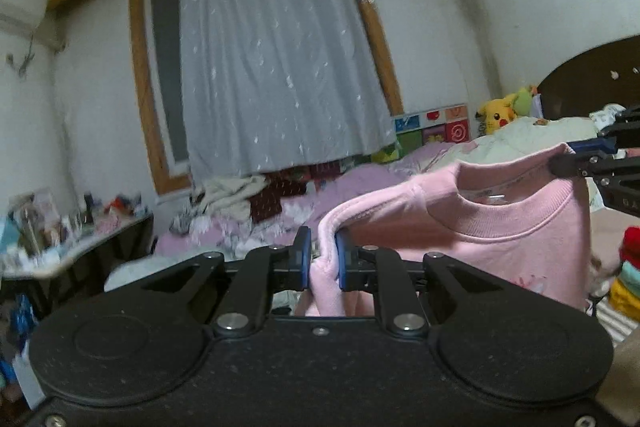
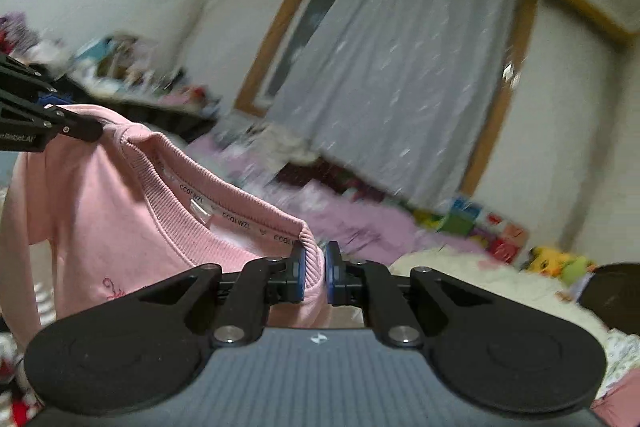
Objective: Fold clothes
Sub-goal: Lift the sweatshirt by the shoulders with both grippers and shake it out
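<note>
A pink sweatshirt (image 1: 500,227) hangs in the air between my two grippers, its ribbed collar facing up. My left gripper (image 1: 323,259) is shut on one shoulder, with pink fabric bunched between its blue pads. My right gripper (image 2: 315,273) is shut on the other shoulder beside the collar. In the right wrist view the pink sweatshirt (image 2: 112,211) stretches left to the left gripper (image 2: 80,129). In the left wrist view the right gripper (image 1: 576,157) pinches the garment's far corner. The body of the garment hangs below, partly hidden by the gripper housings.
Behind lies a bed with a lilac cover (image 1: 352,187) and loose clothes (image 1: 232,195). A grey curtain (image 1: 276,59) covers the window. A cluttered desk (image 1: 72,239) stands at the left. A yellow plush toy (image 1: 496,115) sits by the dark headboard (image 1: 592,79). Folded clothes (image 1: 628,275) are stacked at right.
</note>
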Demonstrator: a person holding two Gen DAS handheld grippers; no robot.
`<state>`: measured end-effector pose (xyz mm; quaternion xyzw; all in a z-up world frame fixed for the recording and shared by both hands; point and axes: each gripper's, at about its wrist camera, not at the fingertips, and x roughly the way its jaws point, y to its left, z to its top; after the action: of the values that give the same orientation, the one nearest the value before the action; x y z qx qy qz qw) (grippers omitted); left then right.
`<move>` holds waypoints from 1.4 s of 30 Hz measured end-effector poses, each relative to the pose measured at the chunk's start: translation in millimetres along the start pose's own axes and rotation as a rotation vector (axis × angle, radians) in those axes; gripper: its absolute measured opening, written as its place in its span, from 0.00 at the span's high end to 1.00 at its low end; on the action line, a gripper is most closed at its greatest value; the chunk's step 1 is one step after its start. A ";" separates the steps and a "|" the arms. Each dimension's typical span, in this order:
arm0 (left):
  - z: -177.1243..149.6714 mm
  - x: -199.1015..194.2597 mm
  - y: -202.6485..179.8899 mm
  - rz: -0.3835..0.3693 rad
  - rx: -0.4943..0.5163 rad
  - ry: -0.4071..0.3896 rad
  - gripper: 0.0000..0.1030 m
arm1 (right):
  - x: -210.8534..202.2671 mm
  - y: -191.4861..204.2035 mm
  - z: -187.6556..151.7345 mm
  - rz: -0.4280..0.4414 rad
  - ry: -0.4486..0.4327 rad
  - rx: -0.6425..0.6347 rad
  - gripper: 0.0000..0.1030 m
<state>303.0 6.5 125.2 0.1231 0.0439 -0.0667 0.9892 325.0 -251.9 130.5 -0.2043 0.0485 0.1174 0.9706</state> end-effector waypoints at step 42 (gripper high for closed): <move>-282.8 -234.7 -62.5 -0.534 0.499 0.458 0.61 | -219.5 229.7 -227.7 0.615 0.456 -0.500 0.68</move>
<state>42.5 45.4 -138.6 0.3544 0.2752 -0.3000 0.8418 45.2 -186.3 -134.5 -0.4289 0.2895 0.3602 0.7762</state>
